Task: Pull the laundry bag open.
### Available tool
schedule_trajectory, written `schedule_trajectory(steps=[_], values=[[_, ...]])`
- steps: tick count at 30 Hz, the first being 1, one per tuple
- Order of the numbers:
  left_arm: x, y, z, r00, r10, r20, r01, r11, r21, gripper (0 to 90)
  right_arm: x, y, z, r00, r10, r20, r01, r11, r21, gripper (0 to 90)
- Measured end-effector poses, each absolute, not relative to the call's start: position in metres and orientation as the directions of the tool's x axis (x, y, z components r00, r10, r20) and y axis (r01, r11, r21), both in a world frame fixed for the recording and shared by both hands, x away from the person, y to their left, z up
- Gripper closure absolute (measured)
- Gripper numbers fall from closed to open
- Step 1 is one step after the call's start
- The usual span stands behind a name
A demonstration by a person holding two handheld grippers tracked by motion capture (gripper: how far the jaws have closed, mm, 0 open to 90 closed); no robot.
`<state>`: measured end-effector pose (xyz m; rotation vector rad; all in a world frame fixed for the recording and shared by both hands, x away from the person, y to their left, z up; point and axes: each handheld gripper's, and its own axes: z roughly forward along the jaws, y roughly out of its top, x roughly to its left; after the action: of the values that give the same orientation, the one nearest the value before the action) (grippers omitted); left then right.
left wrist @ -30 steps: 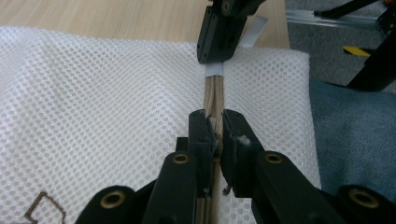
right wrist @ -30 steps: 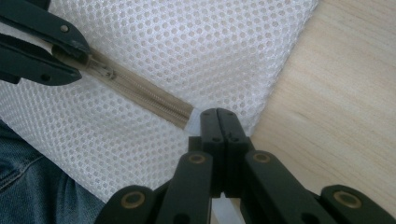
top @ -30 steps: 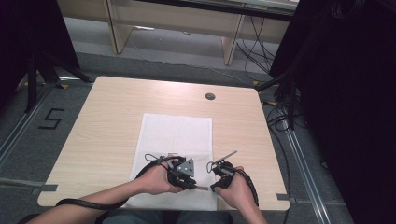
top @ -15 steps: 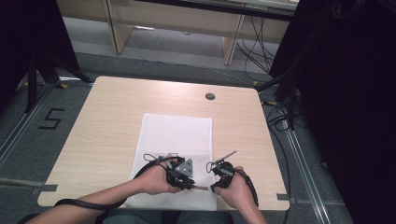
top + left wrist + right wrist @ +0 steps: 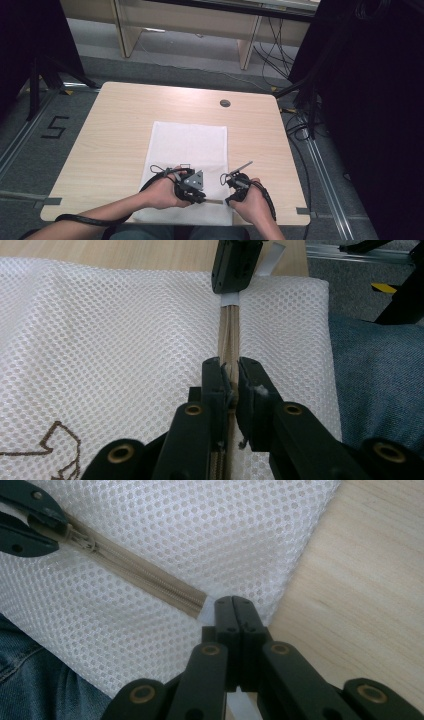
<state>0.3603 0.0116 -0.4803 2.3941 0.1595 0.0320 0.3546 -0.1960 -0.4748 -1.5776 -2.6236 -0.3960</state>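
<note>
High view: white mesh bag [image 5: 189, 150] on wooden table [image 5: 110, 135], grey floor [image 5: 30, 150] around.

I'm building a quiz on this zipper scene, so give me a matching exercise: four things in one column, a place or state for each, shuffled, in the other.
Things:
1. mesh bag
2. zipper
3. left gripper
4. right gripper

Places or states:
A. tan, running along the bag's near edge
B. shut on the white tab at the zipper's end
C. white, lying flat on the table
D. jaws closed around the zipper's slider

Pairs: 1-C, 2-A, 3-D, 4-B
</note>
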Motion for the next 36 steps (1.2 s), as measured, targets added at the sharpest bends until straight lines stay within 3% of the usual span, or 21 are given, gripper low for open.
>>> schedule_trajectory(steps=[36], values=[[0.360,0.025,-0.478,0.992,0.123,-0.018,0.103,-0.731,0.674,82.1,0.355,-0.197,-0.475,-0.467,0.867,0.175,0.880,0.437,0.186,90.0]])
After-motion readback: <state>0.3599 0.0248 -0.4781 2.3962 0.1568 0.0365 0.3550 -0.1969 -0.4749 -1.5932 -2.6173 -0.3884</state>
